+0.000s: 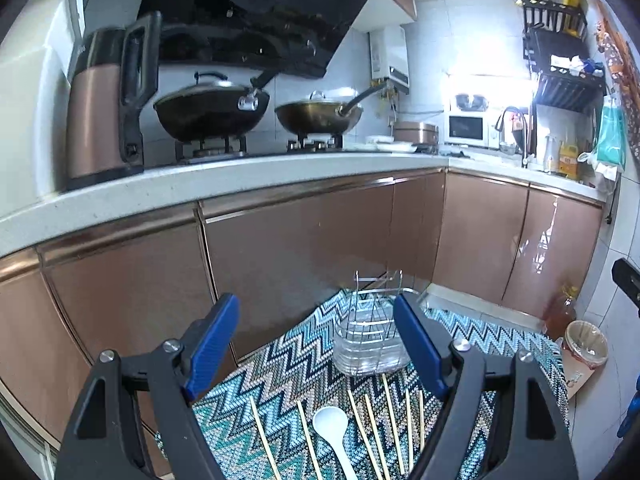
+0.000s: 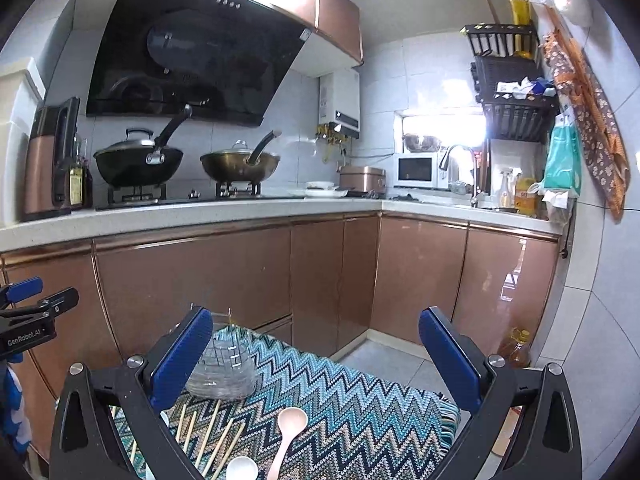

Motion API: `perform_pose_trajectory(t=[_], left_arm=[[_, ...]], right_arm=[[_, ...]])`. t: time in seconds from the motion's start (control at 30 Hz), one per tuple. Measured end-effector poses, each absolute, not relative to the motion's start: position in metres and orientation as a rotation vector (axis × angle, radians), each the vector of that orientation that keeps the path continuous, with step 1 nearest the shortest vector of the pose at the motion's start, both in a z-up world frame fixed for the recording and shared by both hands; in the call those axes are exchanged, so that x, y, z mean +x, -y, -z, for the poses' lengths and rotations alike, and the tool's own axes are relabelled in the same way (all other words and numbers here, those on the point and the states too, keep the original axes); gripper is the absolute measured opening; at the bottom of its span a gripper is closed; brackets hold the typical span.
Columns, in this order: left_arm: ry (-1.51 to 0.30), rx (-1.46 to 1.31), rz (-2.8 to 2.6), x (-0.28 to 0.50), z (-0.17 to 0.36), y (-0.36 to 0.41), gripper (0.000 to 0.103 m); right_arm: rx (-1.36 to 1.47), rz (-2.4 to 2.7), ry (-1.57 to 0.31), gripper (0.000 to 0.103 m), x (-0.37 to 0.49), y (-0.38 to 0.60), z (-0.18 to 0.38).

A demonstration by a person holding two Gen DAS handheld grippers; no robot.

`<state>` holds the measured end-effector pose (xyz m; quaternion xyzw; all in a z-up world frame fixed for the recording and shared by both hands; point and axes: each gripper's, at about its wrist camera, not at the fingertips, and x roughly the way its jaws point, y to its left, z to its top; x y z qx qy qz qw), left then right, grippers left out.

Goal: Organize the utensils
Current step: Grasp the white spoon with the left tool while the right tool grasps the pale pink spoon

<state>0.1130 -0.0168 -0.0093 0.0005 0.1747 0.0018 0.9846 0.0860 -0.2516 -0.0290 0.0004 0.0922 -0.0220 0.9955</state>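
A wire utensil holder [image 1: 370,336] with a clear plastic base stands on a zigzag-patterned cloth [image 1: 288,364]. Several bamboo chopsticks [image 1: 394,420] and a white spoon [image 1: 332,426] lie in front of it. My left gripper [image 1: 316,340] hovers open above them, nothing between its blue fingers. In the right wrist view the same holder [image 2: 224,368] sits behind the left finger, with chopsticks [image 2: 212,436], a pink spoon [image 2: 290,432] and a white spoon [image 2: 242,468] on the cloth [image 2: 360,408]. My right gripper [image 2: 316,356] is open and empty above them.
Brown kitchen cabinets [image 1: 300,240] stand just behind the cloth-covered surface. The counter carries a kettle [image 1: 104,108], two woks [image 1: 212,114] on the stove, and a microwave [image 1: 466,130]. On the floor at the right are an oil bottle [image 2: 518,348] and a lined bin [image 1: 586,344].
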Motion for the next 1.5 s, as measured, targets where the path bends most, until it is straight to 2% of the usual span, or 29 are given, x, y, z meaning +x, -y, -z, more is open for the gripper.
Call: perform_pose_trajectory(t=[0.17,0.37,0.43,0.6,0.7,0.77,0.93,1.5], left_arm=[[-0.449,-0.062,-0.008,0.141,0.023,-0.009,0.078],[-0.664,-0.202,0.106,0.180,0.056,-0.048,0.078],[-0.748,-0.244,0.177,0.191,0.074,-0.048,0.076],[-0.937,-0.321,0.295,0.220,0.119,-0.032,0.075],[-1.015,-0.346,0.301,0.234,0.144,-0.028,0.065],[-1.065,-0.363,0.304,0.244,0.159,-0.031,0.056],[-1.138,-0.360,0.335,0.260,0.186,-0.035,0.043],[-1.188,-0.268,0.382,0.277,0.216,-0.023,0.030]], right_arm=[[0.002,-0.035,-0.292,0.103,0.116,0.257,0.048],[0.068,-0.115,-0.500,0.101,0.166,0.279,0.093],[0.083,-0.142,-0.565,0.094,0.182,0.282,0.111],[0.135,-0.250,-0.722,0.062,0.216,0.283,0.153],[0.162,-0.297,-0.777,0.053,0.230,0.283,0.169],[0.184,-0.318,-0.821,0.052,0.238,0.284,0.177],[0.231,-0.361,-0.897,0.047,0.259,0.293,0.199],[0.288,-0.427,-1.009,0.038,0.312,0.304,0.233]])
